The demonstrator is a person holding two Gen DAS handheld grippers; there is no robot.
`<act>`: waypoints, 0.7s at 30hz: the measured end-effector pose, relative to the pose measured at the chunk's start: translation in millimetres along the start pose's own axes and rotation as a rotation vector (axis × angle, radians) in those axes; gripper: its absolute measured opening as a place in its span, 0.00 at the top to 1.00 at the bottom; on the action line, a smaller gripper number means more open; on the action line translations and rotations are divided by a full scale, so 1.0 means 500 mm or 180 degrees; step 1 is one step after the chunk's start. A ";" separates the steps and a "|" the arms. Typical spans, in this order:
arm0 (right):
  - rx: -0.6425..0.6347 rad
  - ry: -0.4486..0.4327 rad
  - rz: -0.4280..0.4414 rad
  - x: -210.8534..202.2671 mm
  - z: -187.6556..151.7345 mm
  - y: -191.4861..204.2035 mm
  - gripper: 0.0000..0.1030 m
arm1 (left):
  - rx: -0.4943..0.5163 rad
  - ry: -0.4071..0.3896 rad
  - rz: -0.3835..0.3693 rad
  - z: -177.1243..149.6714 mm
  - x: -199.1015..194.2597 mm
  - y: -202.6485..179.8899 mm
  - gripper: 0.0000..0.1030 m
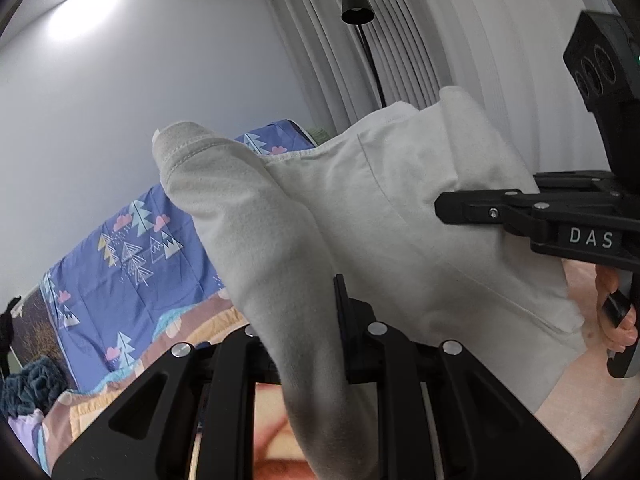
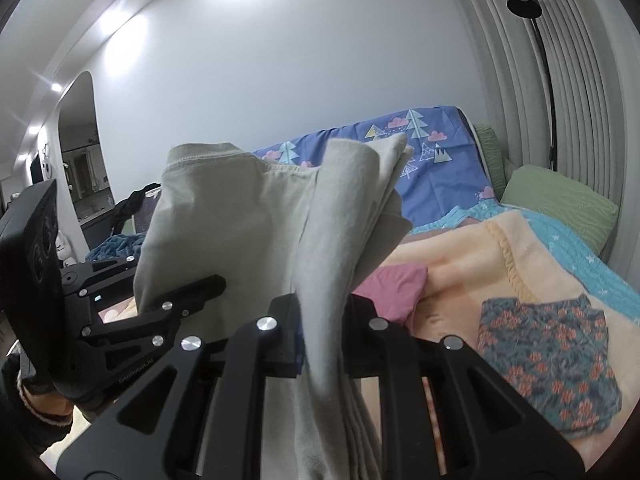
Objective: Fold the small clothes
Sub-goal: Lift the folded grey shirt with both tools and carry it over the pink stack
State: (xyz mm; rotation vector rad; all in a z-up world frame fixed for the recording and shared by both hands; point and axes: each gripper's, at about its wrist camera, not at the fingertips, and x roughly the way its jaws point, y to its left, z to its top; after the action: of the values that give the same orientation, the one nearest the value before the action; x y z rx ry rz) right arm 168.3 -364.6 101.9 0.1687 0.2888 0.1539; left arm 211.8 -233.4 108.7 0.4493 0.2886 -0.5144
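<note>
A pale grey-green small garment (image 1: 360,208) hangs in the air between both grippers, above the bed. My left gripper (image 1: 316,320) is shut on one edge of it; the cloth bunches between the jaws and stands up past them. My right gripper (image 2: 320,320) is shut on the other edge, with a folded wad of the garment (image 2: 248,232) rising in front. In the left wrist view the right gripper (image 1: 448,206) reaches in from the right onto the cloth. In the right wrist view the left gripper (image 2: 212,284) pinches it at the left.
A bed with a peach blanket (image 2: 460,256) lies below. On it are a folded floral garment (image 2: 548,364), a pink garment (image 2: 396,284), a green pillow (image 2: 560,204) and a blue tree-print sheet (image 2: 432,152). A black floor lamp (image 1: 356,8) stands by the curtains.
</note>
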 end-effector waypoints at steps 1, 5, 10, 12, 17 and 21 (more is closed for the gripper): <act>-0.0018 -0.0007 -0.0023 0.013 0.010 -0.002 0.87 | 0.0018 0.0005 0.0031 0.006 0.012 0.004 0.83; -0.0056 -0.0002 -0.0120 0.065 0.038 -0.015 0.87 | 0.0112 0.0067 0.0143 0.029 0.069 0.020 0.83; 0.0020 0.0046 -0.0197 0.136 0.065 -0.037 0.87 | 0.0257 0.0142 0.0299 0.043 0.144 0.035 0.83; 0.0038 0.0060 -0.0232 0.166 0.072 -0.044 0.87 | 0.0270 0.0179 0.0344 0.048 0.172 0.045 0.83; 0.0096 0.0106 -0.0305 0.247 0.080 -0.062 0.87 | 0.0357 0.0263 0.0494 0.054 0.242 0.061 0.82; 0.0183 0.0150 -0.0336 0.313 0.085 -0.077 0.87 | 0.0422 0.0332 0.0652 0.046 0.301 0.075 0.82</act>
State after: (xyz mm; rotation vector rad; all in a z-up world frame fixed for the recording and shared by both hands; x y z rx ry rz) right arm 333.8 -380.7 92.6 0.2066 0.3484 0.0450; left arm 360.8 -276.8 85.1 0.6285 0.3058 -0.3112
